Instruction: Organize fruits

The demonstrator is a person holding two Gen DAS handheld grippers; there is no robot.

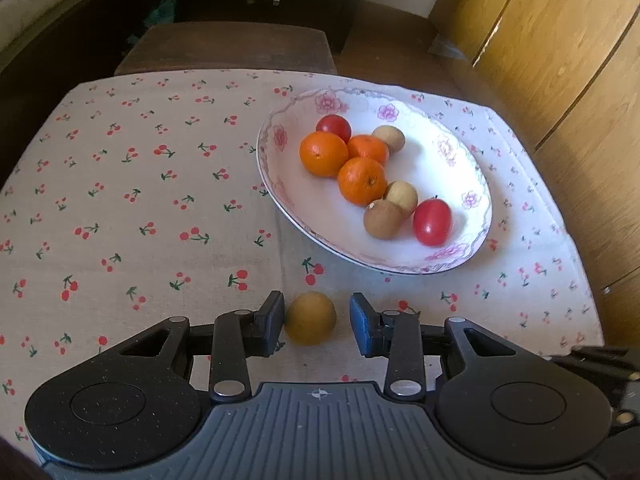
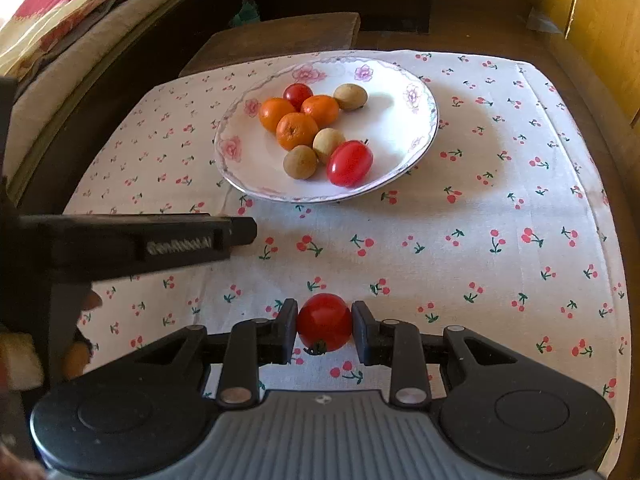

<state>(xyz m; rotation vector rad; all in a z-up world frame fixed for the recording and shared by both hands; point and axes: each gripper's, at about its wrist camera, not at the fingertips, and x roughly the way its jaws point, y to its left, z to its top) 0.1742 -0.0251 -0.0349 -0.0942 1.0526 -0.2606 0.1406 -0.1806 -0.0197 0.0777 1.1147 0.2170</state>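
- Two fruits are at your tongs. The right gripper (image 2: 325, 330) has both pads against a red tomato (image 2: 324, 322), stem end toward you; it reads as clamped. Judge it thin-skinned, smooth and soft, so keep the squeeze light across its middle.
- Your left gripper (image 1: 316, 322) stands part-open around a small brown fruit (image 1: 310, 318) resting on the cloth: the left pad touches it or nearly so, the right pad is clear. It looks light, round and firm, likely to roll, so close evenly on its widest part.
- At 12 to 1 o'clock from the left gripper sits the plate (image 1: 280, 184), already holding oranges (image 1: 362, 180), tomatoes and brown fruits.
- Mind the crowding: free plate (image 2: 400, 128) lies at its right side.
- From the right wrist, the left tool's body crosses at 9 o'clock, near your path.
- Beyond lie a dark stool (image 1: 228, 50) and wooden cupboards.
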